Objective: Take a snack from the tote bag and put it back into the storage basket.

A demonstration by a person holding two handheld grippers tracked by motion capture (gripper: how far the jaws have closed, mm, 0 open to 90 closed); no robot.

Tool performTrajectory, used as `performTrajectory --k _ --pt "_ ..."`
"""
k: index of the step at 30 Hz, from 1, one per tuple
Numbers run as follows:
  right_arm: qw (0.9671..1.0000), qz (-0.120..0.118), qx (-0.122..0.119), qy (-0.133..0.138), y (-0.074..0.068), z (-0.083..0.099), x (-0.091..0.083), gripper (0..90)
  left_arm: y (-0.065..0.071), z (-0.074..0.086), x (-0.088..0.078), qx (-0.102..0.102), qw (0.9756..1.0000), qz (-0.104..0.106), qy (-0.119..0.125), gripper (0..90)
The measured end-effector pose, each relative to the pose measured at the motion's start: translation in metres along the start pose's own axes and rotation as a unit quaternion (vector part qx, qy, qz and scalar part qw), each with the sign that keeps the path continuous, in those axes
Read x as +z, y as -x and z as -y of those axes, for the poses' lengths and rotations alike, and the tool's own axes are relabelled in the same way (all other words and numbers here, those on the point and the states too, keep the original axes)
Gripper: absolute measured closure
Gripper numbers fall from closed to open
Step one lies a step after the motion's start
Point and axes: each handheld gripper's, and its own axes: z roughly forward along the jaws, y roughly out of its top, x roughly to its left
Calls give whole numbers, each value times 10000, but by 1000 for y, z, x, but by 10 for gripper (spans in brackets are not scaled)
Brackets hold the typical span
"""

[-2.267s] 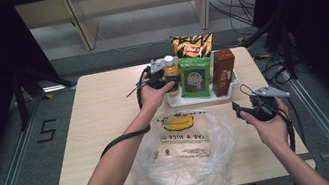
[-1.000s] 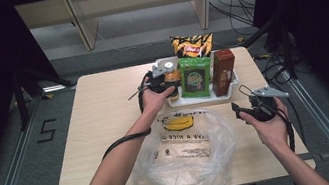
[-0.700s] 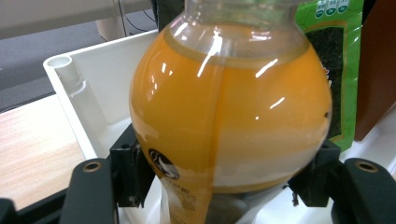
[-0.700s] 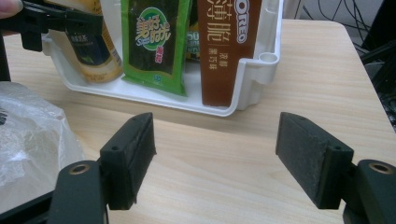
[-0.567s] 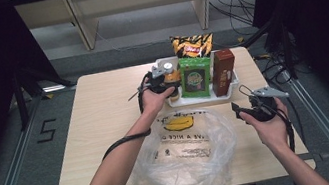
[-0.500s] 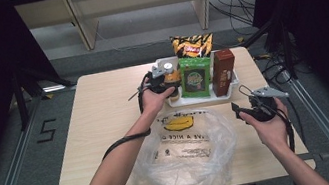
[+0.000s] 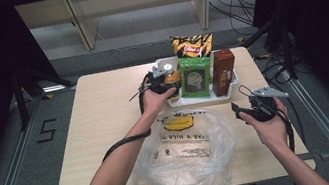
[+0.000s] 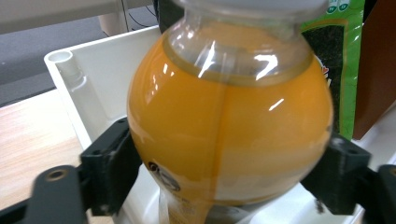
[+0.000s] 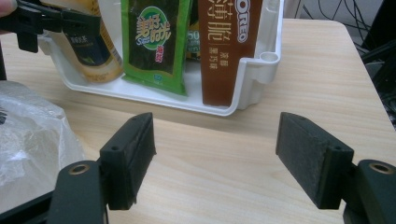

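High view first: the left hand-held gripper (image 7: 165,74) is up at the white tray (image 7: 189,100) on the far side of the counter (image 7: 100,113), right at the orange juice bottle (image 7: 170,77) standing in the tray's left end. Next to it stand a green packet (image 7: 196,77) and a brown box (image 7: 223,71), with a chip bag (image 7: 191,46) behind. The right hand-held gripper (image 7: 244,109) hangs over the counter just beside a clear plastic bag (image 7: 185,155).

Left gripper view: the bottle (image 8: 229,121) sits upright between the pads (image 8: 112,163) inside the tray (image 8: 88,84). The jaws have just been opening, and it looks like they hug the bottle loosely; can't tell if they're touching it.

Right gripper view: the right hand-held gripper (image 9: 215,158) has its jaws wide apart with nothing between them, just bare counter (image 9: 215,154) below and the tray (image 9: 252,79) ahead.
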Motion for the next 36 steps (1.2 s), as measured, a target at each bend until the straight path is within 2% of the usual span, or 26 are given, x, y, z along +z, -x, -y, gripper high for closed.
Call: performTrajectory --k 2,7,10,13,15,16,17,21,23,28,29,30,31,32,36 --pt "10000 -34 -54 15 1 0 1 287 1 -1 -1 -2 10000 10 30 166" --pt "10000 -88 -2 -11 0 1 1 287 5 -5 -9 23 10000 70 40 154" --pt "10000 -22 -65 16 1 0 1 287 7 -8 -13 7 9999 106 20 149" --pt "10000 -8 -39 33 0 1 1 287 7 -8 -16 1 10000 23 -87 151" --pt "9999 17 -119 76 1 1 2 287 6 -9 -19 -6 9999 -25 -105 151" --pt "9999 14 -114 76 1 1 2 287 5 -9 -22 53 9998 -17 -167 151" --pt "10000 -13 -78 45 0 1 1 287 5 -9 -22 -12 9999 -9 -120 151" --pt "10000 -35 -29 -43 -1 0 0 287 4 -10 -28 63 9999 31 -134 151" --pt "10000 -41 -12 -30 -1 0 -1 287 5 -10 -32 22 9999 48 -97 151" --pt "10000 -32 -43 56 0 0 0 287 8 -11 -47 71 9998 67 -174 152" --pt "9997 -95 -207 89 3 0 0 287 8 -11 -49 85 9998 88 -173 152" --pt "9997 -33 -237 54 3 -1 -1 287 8 -11 -54 94 9996 89 -242 153" --pt "9998 -35 -201 53 3 -1 -1 287 8 -10 -58 159 9994 111 -273 153" --pt "9997 -79 -177 125 3 -1 0 287 8 -10 -60 111 9996 133 -222 153" --pt "9998 -55 -176 111 3 -1 0 287 7 -8 -75 107 9996 154 -212 154"
